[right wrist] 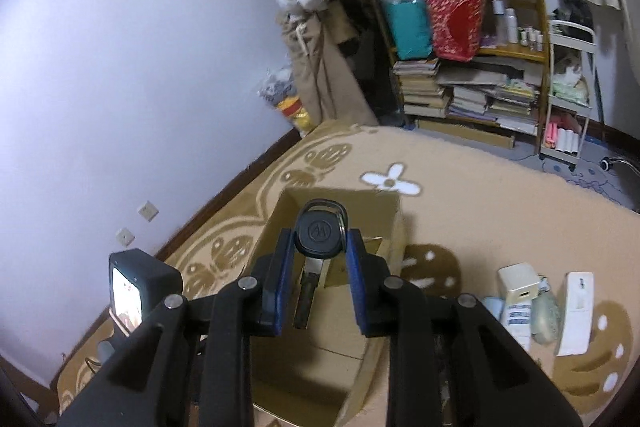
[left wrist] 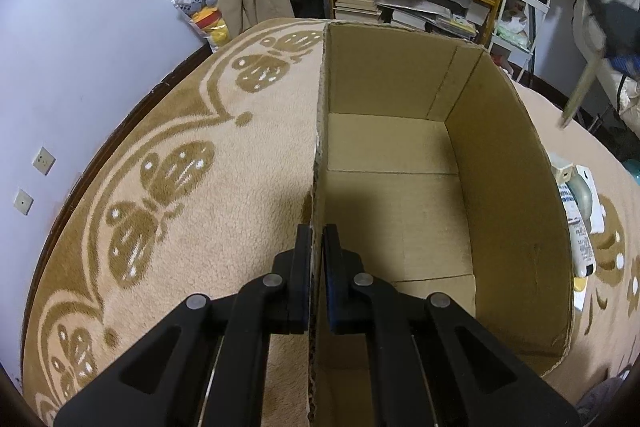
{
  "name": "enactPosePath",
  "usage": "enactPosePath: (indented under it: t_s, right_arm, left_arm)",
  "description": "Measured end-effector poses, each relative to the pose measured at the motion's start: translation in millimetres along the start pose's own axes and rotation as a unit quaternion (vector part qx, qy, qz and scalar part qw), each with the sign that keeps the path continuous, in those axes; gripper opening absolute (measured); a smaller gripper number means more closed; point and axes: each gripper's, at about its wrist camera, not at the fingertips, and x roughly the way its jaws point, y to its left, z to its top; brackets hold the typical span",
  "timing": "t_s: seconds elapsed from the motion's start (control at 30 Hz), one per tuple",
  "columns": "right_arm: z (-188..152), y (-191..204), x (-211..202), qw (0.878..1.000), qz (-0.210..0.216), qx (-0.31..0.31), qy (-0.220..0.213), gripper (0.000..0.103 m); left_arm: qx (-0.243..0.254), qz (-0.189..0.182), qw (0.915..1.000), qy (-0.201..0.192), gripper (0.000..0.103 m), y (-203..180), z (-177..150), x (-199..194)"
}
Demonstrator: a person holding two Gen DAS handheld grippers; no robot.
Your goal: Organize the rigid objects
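An open cardboard box point(left wrist: 508, 187) stands on the patterned rug, empty inside. My left gripper point(left wrist: 318, 239) is shut on the box's left wall point(left wrist: 320, 131), pinching its top edge. In the right wrist view my right gripper point(right wrist: 320, 247) is shut on a black car key point(right wrist: 319, 233), head up and blade hanging down, held above the same box point(right wrist: 280, 307). The left gripper's body point(right wrist: 128, 291) shows at the box's left side.
Small objects lie on the rug right of the box: a cream cube point(right wrist: 518, 281), a white tube point(right wrist: 516, 319), a greenish bottle point(right wrist: 546, 311) and a white flat box point(right wrist: 576, 311). A cluttered shelf point(right wrist: 460, 39) and cart point(right wrist: 568, 87) stand behind. A wall runs along the left.
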Motion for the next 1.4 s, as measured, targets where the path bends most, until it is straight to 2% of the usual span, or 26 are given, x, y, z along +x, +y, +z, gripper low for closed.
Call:
enactPosePath:
  t_s: [0.3,0.6,0.63,0.67,0.7,0.73,0.87,1.1,1.4]
  right_arm:
    - [-31.1,3.1,34.9,0.998,-0.004,-0.004,0.06,0.028]
    - [-27.1,0.2,30.9,0.998,-0.012,-0.007,0.059,0.03]
    - [-25.4,-0.5,28.4,0.998,-0.014,-0.007,0.057,0.036]
    - [-23.5,-1.3,23.8,0.999,-0.019,-0.007,0.051,0.049]
    - [-21.7,-2.6,19.6,0.999,-0.023,-0.007,0.044,0.057]
    - [-20.4,-4.3,15.2,0.999,-0.028,-0.008,0.037,0.07]
    - [-13.7,-19.5,-1.0,0.998,-0.061,-0.009,0.018,0.095]
    - [-8.9,-65.1,-9.5,0.994,-0.106,0.013,0.014,0.096]
    - [-21.8,-116.5,-5.3,0.986,-0.155,0.03,0.043,0.096]
  left_arm:
    - [0.015,-0.004,0.9999,-0.003,0.003,-0.3,-3.1,-2.3]
    - [0.003,-0.004,1.0,0.0,0.004,2.6,-2.5,0.8]
    - [0.004,-0.005,1.0,0.001,0.004,2.6,-2.6,1.0]
    - [0.004,-0.004,1.0,0.0,0.004,2.3,-2.9,0.8]
    - [0.004,-0.005,1.0,0.001,0.004,2.2,-2.8,1.4]
    - [0.004,-0.005,1.0,0.001,0.004,2.2,-2.8,1.3]
    - [0.0,-0.008,1.0,0.002,0.004,3.3,-3.0,1.5]
    - [-0.005,-0.013,0.9999,0.002,0.004,4.7,-2.6,-0.2]
    - [-0.008,-0.015,0.9999,0.002,0.004,6.3,-2.1,0.1]
